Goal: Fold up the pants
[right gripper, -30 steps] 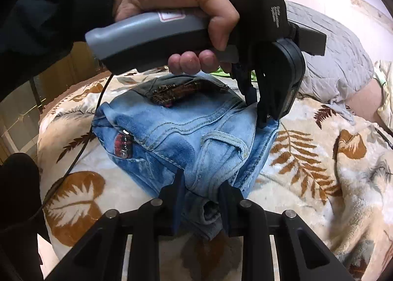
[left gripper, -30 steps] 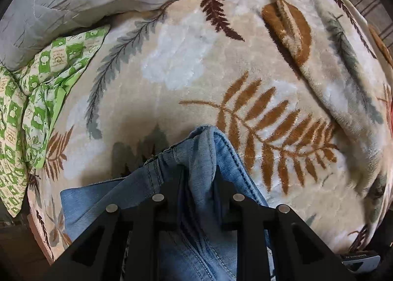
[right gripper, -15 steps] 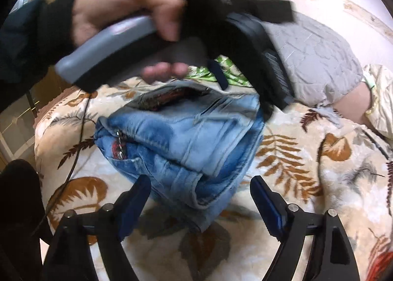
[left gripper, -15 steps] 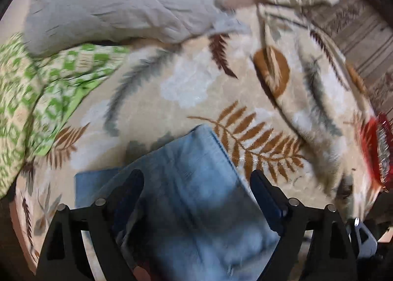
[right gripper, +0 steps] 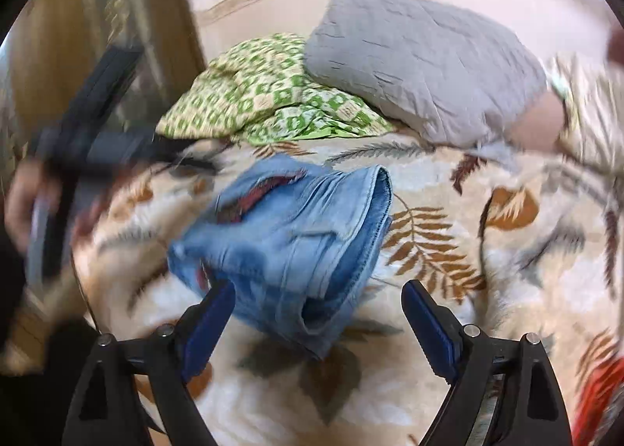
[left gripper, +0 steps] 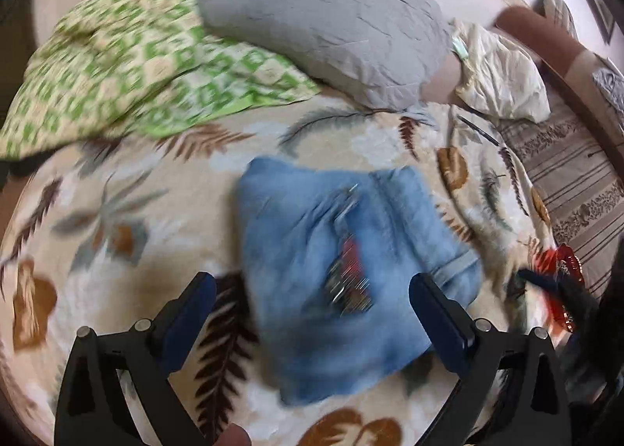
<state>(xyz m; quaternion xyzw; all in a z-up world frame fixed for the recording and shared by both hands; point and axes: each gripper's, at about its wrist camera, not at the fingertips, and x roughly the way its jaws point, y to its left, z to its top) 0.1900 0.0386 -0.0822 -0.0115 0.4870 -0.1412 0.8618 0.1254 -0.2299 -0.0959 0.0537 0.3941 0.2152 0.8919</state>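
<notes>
The pants (left gripper: 351, 274) are found as a compact folded bundle near the middle of the leaf-patterned blanket (left gripper: 128, 290), well apart from the grey pillow (left gripper: 323, 16) and the green checked cloth (left gripper: 128, 67) at its far edge. A second ago a denim fold was clamped by each gripper; now both folds are released. The left gripper (left gripper: 312, 313) is opening, with nothing pressed between its jaws, and is lifted clear above the bundle. The right gripper (right gripper: 318, 323) is likewise opening, its pads standing off either side of the bundle's near corner (right gripper: 316, 344). The fold is judged complete, or nearly so; only tidying may remain.
</notes>
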